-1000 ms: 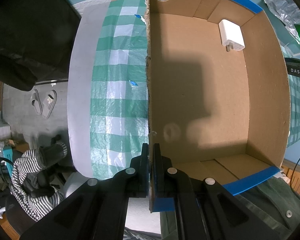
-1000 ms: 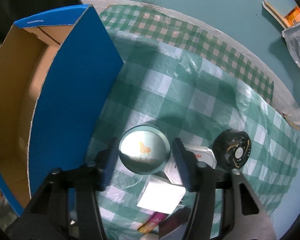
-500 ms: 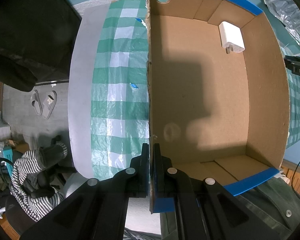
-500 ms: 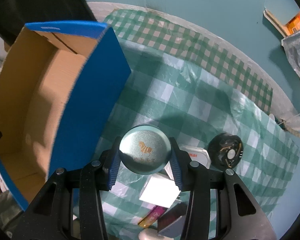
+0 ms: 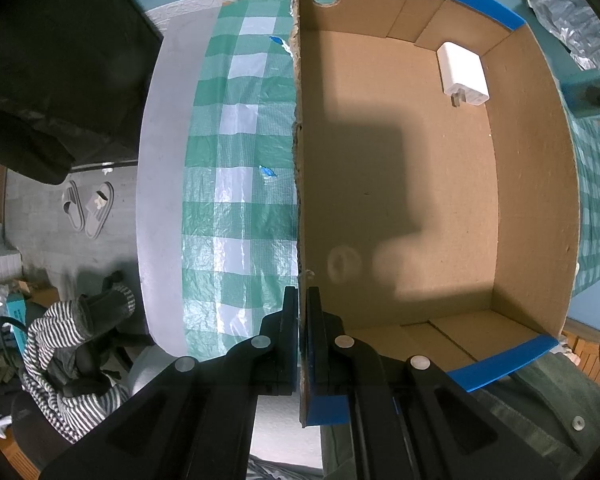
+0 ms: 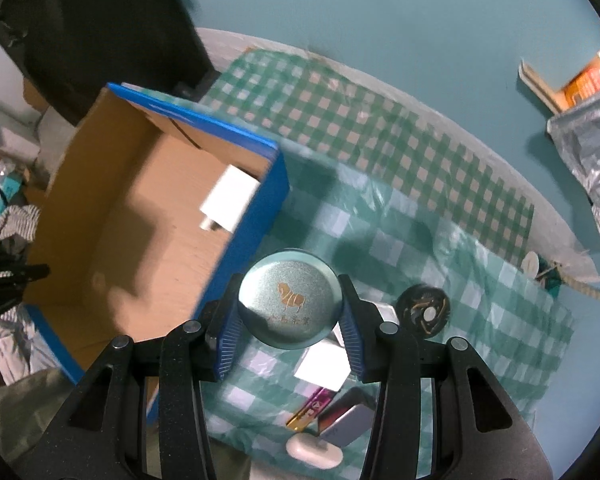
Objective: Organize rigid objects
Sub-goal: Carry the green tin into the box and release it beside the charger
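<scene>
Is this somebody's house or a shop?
Most likely a lived-in room at home: slippers lie on the floor, striped clothes are heaped on a chair, and a checked tablecloth covers the table.

Left gripper [image 5: 302, 312]: bottom centre of the left wrist view, fingers nearly together, pinching a box [image 5: 400, 184] wall.
Right gripper [image 6: 290, 316]: lower centre of the right wrist view, blue pads [image 6: 229, 328] pressed on both sides of a round tin [image 6: 290, 304], held raised.
</scene>
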A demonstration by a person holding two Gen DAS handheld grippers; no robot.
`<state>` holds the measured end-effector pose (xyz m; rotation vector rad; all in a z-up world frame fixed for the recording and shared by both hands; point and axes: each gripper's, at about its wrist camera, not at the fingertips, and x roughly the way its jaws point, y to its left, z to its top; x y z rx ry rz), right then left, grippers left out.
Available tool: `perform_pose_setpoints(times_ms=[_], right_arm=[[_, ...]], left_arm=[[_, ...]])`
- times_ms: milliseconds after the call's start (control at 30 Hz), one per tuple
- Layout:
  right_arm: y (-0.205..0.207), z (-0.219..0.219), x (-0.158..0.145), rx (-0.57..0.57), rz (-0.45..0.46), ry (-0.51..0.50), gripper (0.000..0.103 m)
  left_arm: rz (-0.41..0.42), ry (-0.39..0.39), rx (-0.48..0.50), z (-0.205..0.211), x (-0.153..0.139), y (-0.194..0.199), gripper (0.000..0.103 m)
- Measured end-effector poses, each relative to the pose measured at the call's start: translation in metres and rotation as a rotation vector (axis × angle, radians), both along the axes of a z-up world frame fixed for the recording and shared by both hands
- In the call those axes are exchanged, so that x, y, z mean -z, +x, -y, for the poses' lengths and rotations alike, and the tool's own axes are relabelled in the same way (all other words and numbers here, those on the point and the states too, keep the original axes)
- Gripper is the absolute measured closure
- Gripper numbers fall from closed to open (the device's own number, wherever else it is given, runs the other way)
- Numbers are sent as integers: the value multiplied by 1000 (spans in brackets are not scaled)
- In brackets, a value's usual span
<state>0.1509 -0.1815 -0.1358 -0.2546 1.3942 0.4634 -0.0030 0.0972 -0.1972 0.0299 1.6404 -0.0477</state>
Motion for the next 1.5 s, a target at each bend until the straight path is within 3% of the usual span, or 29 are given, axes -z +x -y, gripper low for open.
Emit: perform_pose_setpoints(times_ms=[200, 367, 833, 1500], right_arm=[[-2, -20, -26, -52, 25, 37, 59], [-4, -45, -28, -100, 26, 49, 59], [-15, -89, 18, -197, -41, 6, 59], [-25, -101, 54, -228, -104, -41, 59]], left_arm=[[3, 2, 7, 2, 0, -2, 100], [3, 2, 7, 3, 0, -2, 100], [-2, -5, 0, 1, 0, -5, 100], [1, -7, 1, 0, -1, -7, 100]])
